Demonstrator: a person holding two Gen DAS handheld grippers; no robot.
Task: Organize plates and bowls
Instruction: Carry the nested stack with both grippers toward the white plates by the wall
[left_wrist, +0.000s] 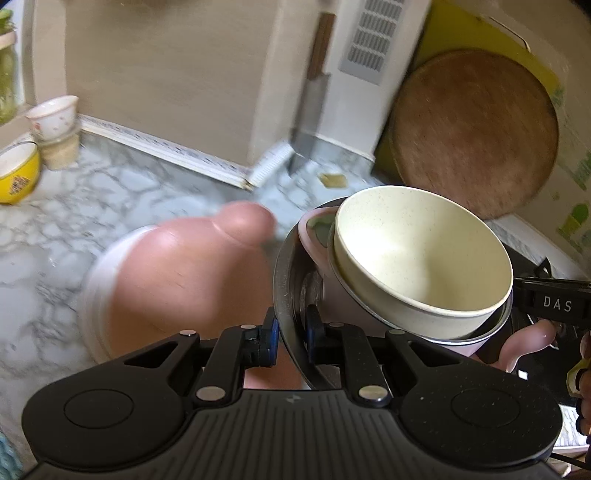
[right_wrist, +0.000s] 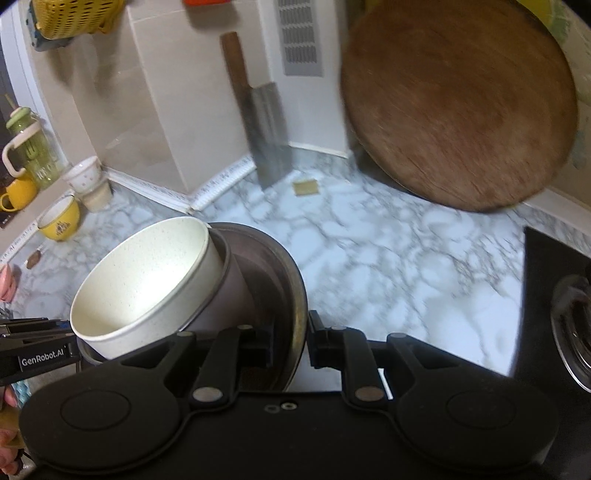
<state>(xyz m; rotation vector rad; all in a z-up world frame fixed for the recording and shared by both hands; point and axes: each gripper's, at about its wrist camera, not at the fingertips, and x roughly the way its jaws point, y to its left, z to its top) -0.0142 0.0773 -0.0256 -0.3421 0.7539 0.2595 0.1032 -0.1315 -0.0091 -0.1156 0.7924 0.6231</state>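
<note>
Both grippers pinch the rim of the dark metal dish from opposite sides: left gripper, right gripper. It's carried above the marble counter, the speckled cream bowl tilting inside. Level it, hands together.

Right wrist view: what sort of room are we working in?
Most likely a home kitchen: a cleaver leans against the tiled wall, a round wooden chopping board stands on the marble-patterned counter, and a stove burner shows at the right edge.
</note>
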